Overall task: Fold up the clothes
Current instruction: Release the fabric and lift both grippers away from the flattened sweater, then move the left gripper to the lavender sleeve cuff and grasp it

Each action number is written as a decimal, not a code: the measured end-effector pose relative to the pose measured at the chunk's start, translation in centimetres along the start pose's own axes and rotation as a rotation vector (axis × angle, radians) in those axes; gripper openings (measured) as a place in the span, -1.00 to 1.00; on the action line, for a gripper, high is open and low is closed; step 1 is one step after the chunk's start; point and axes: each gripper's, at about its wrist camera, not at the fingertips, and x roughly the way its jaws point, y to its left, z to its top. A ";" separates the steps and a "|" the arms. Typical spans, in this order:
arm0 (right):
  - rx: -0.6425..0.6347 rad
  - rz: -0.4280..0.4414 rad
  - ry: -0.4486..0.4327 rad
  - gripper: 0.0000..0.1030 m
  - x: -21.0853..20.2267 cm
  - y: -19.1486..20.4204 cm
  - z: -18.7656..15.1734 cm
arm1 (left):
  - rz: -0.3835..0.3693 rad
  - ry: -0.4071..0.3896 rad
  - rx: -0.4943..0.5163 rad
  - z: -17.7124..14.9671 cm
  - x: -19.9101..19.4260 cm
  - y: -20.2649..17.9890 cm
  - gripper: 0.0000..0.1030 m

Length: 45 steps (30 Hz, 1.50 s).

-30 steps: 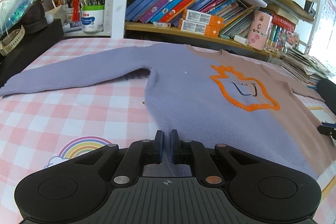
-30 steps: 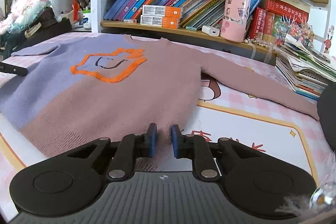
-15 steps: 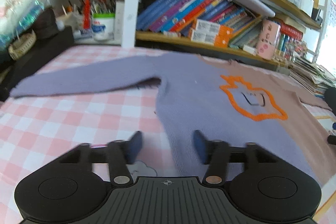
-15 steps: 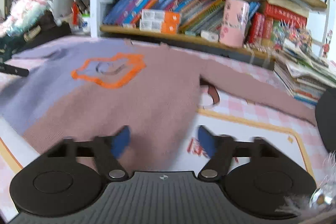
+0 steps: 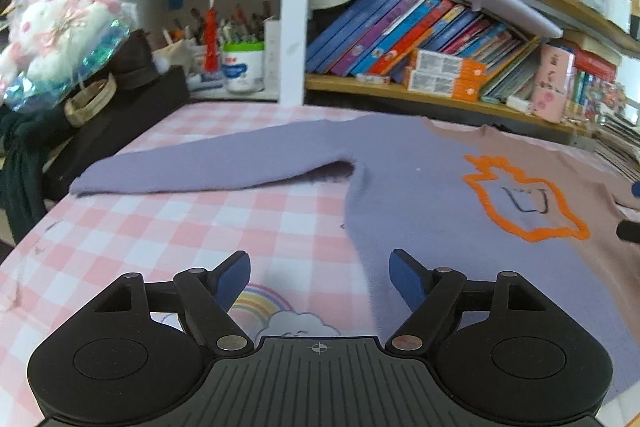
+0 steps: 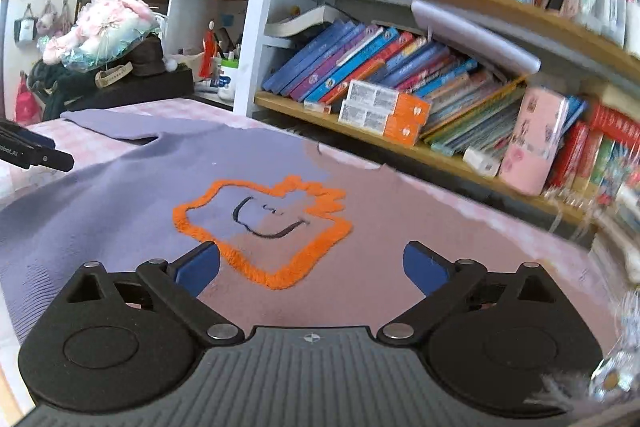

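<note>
A lilac and dusty-pink sweater [image 5: 420, 195] with an orange outlined smiley patch [image 5: 524, 203] lies flat on the pink checked table cover [image 5: 180, 227]. Its lilac sleeve [image 5: 208, 167] stretches out to the left. My left gripper [image 5: 320, 279] is open and empty, above the sweater's left side edge. My right gripper [image 6: 312, 267] is open and empty, above the sweater's chest [image 6: 360, 259] just this side of the patch [image 6: 264, 223]. The left gripper's tip [image 6: 36, 155] shows at the left edge of the right wrist view.
A bookshelf [image 5: 440, 47] full of books runs along the far side of the table. A black box with a plush toy [image 5: 60, 39] and a hat stands at the left. A pink cup [image 6: 532, 143] stands on the shelf ledge. Stacked magazines [image 5: 620, 147] lie at the right.
Both grippers were shut on the sweater's bottom hem, then opened and let it go. Both have lifted and moved forward over the sweater.
</note>
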 end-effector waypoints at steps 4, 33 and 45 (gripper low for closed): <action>0.028 0.026 0.018 0.97 0.5 -0.3 -0.2 | 0.031 -0.003 0.005 -0.1 0.1 -0.2 0.54; 0.065 0.038 -0.024 1.00 -0.2 -0.9 -0.4 | 0.323 -0.016 -0.616 5.8 8.5 17.7 0.28; 0.069 0.038 -0.029 1.00 -0.3 -1.0 -0.4 | 0.392 -0.033 -0.565 6.9 7.8 17.8 0.29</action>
